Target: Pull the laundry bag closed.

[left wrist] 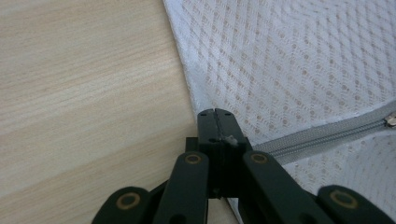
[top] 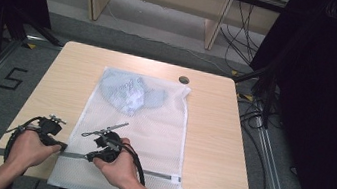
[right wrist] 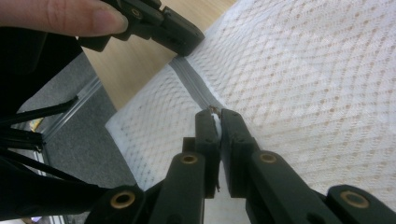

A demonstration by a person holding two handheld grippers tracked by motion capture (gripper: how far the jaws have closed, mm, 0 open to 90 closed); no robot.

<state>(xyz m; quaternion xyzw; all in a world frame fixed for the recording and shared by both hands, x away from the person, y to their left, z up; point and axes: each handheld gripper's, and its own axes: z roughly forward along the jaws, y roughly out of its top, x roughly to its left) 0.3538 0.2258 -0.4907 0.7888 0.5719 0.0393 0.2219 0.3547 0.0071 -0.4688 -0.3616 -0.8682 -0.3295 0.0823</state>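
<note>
Right gripper view: claw (right wrist: pixel 218 122) clamped on zip pull (right wrist: pixel 216 122).

Light wood table (top: pixel 62 78), rounded corners. White mesh laundry bag (top: pixel 161 129) lies flat on it, running from under both grippers to the far edge, grey zipper (top: pixel 157 174) across the near end. Small dark round disc (top: pixel 184 79) sits on the tabletop just beyond the bag's far right corner.

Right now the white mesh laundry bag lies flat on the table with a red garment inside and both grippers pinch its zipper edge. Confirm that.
Wrong in one respect: the garment inside the mesh laundry bag is light blue-grey, not red, as the high view shows. The rest stands: the bag lies on the table with both grippers at its zipper edge.
</note>
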